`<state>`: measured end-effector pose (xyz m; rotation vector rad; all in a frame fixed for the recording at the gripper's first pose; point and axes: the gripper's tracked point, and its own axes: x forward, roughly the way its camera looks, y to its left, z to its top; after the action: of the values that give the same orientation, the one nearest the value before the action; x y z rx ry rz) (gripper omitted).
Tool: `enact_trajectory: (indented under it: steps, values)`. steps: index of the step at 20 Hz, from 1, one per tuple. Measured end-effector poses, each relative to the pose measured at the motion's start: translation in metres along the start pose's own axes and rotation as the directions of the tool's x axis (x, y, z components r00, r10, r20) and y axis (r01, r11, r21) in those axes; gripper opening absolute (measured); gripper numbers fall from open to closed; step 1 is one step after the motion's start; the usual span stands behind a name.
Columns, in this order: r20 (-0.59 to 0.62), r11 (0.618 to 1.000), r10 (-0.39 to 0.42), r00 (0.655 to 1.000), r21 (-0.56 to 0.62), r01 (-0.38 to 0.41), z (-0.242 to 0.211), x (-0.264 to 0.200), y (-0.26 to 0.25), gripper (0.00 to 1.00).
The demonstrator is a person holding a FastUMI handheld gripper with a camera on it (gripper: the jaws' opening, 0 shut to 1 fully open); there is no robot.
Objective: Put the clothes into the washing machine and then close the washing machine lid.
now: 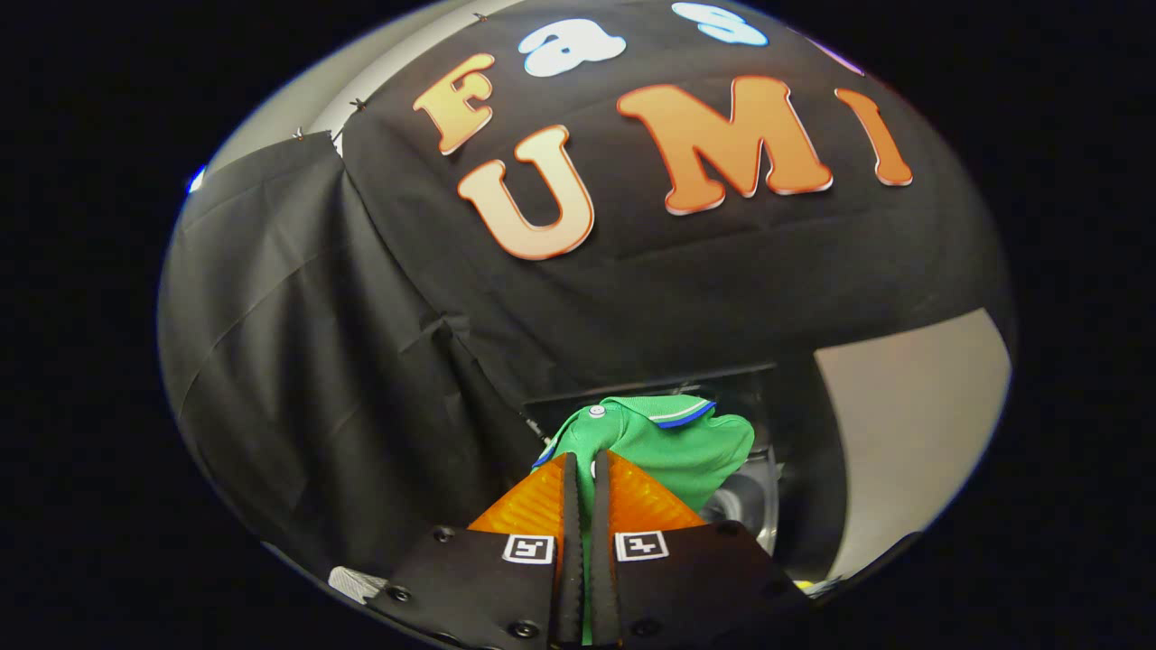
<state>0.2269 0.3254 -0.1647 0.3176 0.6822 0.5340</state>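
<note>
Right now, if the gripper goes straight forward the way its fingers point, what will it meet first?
The gripper is shut on the green shirt, which bunches just ahead of the fingers. Beyond it, the first thing is probably the dark washing machine; the depth is unclear.

Matt knit-cloth green shirt (pixel 673 442); glossy metal washing machine drum (pixel 754 501).

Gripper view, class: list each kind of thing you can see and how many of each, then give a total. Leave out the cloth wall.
Green garment with a blue-striped collar, clamped between the fingers: 1
Tongs, shut on the garment: 1
Washing machine, partly hidden behind the garment: 1
Total: 3
</note>
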Motion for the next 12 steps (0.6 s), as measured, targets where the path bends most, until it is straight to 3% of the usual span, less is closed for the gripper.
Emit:
enact_trajectory:
  steps: [2, 9, 12]
  values:
    - [-0.038, 0.999, 0.009, 0.999, 0.04, -0.007, -0.022, 0.03, 0.002, 0.11]
    - [-0.151, 0.991, -0.06, 0.987, 0.109, 0.077, -0.089, 0.124, -0.038, 0.12]
    - [-0.216, 0.976, -0.115, 0.97, 0.159, 0.151, -0.117, 0.154, -0.068, 0.12]
